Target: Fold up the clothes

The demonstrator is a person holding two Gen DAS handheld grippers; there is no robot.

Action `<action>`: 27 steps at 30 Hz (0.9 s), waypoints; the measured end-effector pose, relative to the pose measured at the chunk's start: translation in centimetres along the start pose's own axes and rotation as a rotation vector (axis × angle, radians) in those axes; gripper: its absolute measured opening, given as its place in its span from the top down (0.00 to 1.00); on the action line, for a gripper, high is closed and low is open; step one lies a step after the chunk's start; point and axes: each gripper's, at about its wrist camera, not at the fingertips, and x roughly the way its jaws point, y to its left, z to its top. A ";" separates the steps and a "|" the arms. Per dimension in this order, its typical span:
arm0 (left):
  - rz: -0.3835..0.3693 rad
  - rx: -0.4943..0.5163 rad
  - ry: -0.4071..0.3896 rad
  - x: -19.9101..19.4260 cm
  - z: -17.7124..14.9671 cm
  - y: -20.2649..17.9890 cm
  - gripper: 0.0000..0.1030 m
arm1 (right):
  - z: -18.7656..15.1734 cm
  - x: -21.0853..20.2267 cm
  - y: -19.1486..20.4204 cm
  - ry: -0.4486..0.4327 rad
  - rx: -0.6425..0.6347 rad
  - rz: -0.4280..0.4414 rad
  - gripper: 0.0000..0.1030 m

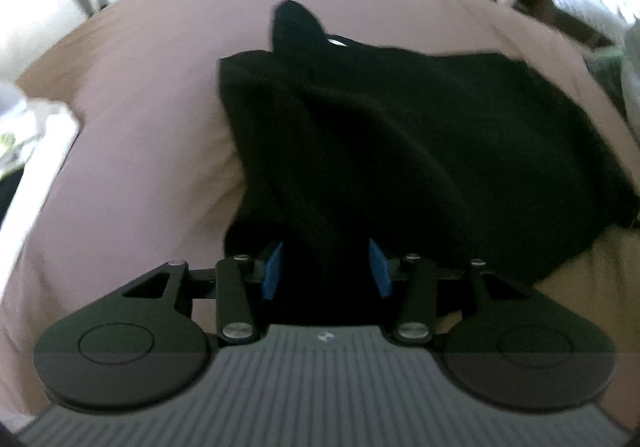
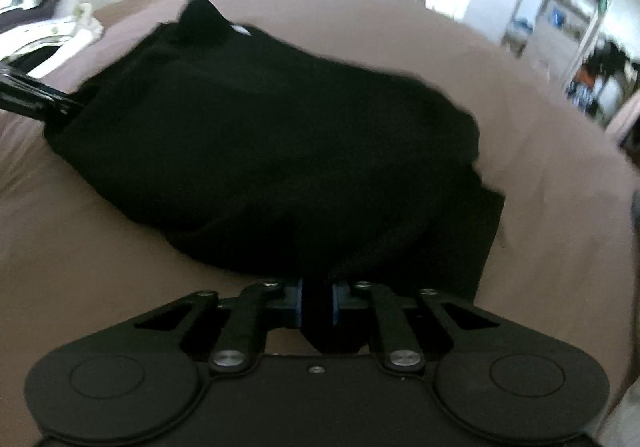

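Black garment (image 1: 400, 135) half-folded on the bed (image 1: 132, 119), both near corners in hand.
My right gripper (image 2: 316, 305) pinches its hem; my left gripper (image 1: 326, 267) stands spread around cloth, further folds remaining.

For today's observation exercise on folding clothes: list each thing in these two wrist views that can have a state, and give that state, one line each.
black garment: lying bunched and partly folded on the bed, not flat.
right gripper: shut on a fold of the black garment.
left gripper: jaws apart, black cloth between them; whether the pads press it is unclear.
bed cover: spread smooth under the garment.
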 end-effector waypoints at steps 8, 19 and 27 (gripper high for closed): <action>0.149 0.083 0.055 0.2 0.3 -0.7 0.97 | -0.4 -2.6 0.2 0.002 -0.014 -0.145 0.93; 0.256 -0.006 0.029 -2.8 1.4 1.3 0.97 | -1.5 -2.0 -0.7 0.173 0.029 -0.349 1.00; 0.381 -0.028 0.121 -3.1 0.9 2.2 0.92 | -3.2 -2.4 -9.3 0.068 0.649 0.038 0.54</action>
